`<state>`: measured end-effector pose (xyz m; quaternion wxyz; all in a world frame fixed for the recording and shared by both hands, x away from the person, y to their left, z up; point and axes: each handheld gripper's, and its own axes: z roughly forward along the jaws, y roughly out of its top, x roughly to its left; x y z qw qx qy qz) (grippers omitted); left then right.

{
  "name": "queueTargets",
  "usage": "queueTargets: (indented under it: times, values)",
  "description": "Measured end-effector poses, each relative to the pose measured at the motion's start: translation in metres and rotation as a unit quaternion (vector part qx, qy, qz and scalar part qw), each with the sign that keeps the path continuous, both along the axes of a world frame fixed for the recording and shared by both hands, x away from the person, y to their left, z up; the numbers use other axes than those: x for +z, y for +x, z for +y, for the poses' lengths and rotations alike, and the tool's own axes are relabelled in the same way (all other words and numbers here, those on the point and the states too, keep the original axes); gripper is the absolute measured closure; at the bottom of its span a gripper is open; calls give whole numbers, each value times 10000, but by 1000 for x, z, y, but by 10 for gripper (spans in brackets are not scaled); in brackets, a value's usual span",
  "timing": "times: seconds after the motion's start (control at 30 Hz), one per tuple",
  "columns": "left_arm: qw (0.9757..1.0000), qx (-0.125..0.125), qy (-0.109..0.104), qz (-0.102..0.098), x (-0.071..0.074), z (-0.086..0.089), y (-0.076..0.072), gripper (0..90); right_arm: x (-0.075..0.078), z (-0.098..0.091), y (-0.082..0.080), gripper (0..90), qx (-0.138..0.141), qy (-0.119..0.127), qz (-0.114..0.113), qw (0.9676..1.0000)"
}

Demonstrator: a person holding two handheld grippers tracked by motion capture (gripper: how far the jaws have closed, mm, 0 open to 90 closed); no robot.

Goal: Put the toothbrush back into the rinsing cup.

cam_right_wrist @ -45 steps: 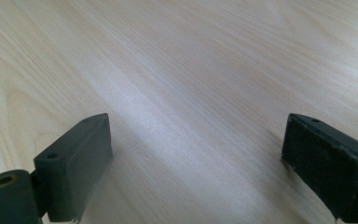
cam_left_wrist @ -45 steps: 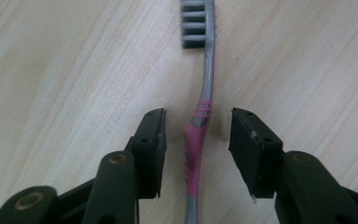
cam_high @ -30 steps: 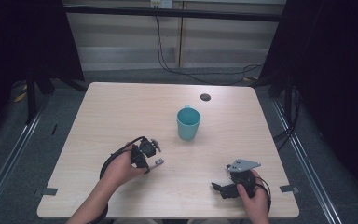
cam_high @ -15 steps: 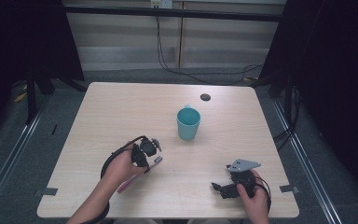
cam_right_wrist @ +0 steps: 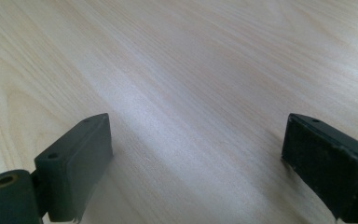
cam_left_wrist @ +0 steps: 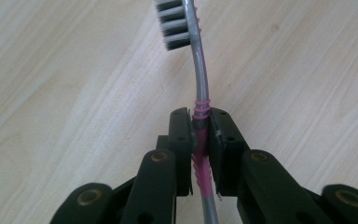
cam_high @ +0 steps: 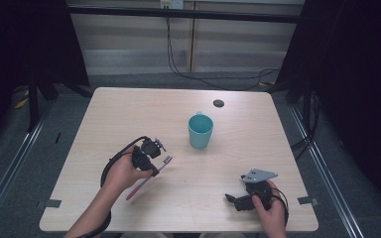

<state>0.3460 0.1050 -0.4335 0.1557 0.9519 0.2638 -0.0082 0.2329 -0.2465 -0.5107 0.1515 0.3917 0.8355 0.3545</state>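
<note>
- The left gripper (cam_high: 155,157) is clamped on a toothbrush (cam_high: 148,179), its two pads pressing the pink ribbed part of the handle from both sides.
- In the left gripper view the toothbrush (cam_left_wrist: 200,84) runs up between the jaws, its grey neck bends slightly, and the bristle head reaches the top edge of that view.
- From above, the toothbrush sits left of the table's middle; the bristle end points toward the cup, and the pink tail slants down toward the near edge beside the left hand (cam_high: 124,171).
- Whether the pink tail touches the wood cannot be told from above.
- A teal cup (cam_high: 200,131) stands upright near the middle of the table (cam_high: 109,114), apart from the brush head, with bare wood between them.
- The right gripper (cam_high: 234,200) rests near the table's near right corner, held by the right hand (cam_high: 269,208), well apart from the cup and the toothbrush.
- Its jaws stand wide, with bare wood grain between them in the right gripper view (cam_right_wrist: 196,158).
- A small dark round spot (cam_high: 219,103) lies near the far edge, behind the cup.
- The far left part of the table is bare wood, as is the strip between the two grippers.
- Beyond the table's edges lies grey floor, with black frame posts at both sides.
</note>
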Motion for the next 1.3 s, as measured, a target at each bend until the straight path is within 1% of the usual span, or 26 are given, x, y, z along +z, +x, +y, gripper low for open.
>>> queueTargets:
  times: [0.07,0.13,0.27,0.43,0.53,0.57,0.67,0.7,0.73,0.8,0.83,0.97,1.0,1.03,1.1,1.13,1.2,1.3]
  values:
    - [9999,22,-125,-10,3,1,0,807,0,0,0,79,-1,0,0,10000]
    - [9999,31,-131,-30,4,1,0,807,0,0,0,79,-1,1,-2,10000]
    - [9995,86,-284,-132,9,3,1,807,0,0,0,79,3,-2,-5,10000]
    - [9981,190,-517,-276,15,5,1,807,0,0,0,80,4,0,-4,10000]
    - [9968,254,-650,-381,18,6,2,806,0,0,0,79,2,1,-2,10000]
    - [9965,280,-691,-389,19,6,3,806,0,0,0,79,2,1,-2,10000]
    - [9943,377,-855,-506,22,7,3,807,0,0,0,80,3,5,-2,10000]
    - [9940,382,-889,-514,22,7,3,806,0,0,0,80,6,6,-11,10000]
    - [9929,395,-981,-549,24,8,4,807,0,0,0,80,9,6,-7,10000]
    - [9926,393,-1000,-558,25,8,4,806,0,0,0,80,10,5,-9,10000]
    - [9919,435,-1060,-553,26,8,4,806,0,0,0,80,10,5,-9,10000]
    - [9905,456,-1144,-608,28,10,6,807,0,0,0,80,2,4,-6,10000]
    - [9897,484,-1184,-639,29,10,6,806,0,0,0,80,7,4,-12,10000]
    - [9896,472,-1196,-638,29,10,6,806,0,0,0,80,9,4,-9,10000]
    - [9883,517,-1273,-660,30,11,7,807,0,0,0,80,8,5,-13,10000]
    - [9881,524,-1283,-667,31,11,7,807,0,0,0,80,9,5,-12,10000]
    - [9865,579,-1359,-702,32,12,7,806,0,0,0,80,6,5,-2,10000]
    - [9831,649,-1494,-841,35,14,8,806,0,0,0,80,3,6,-7,10000]
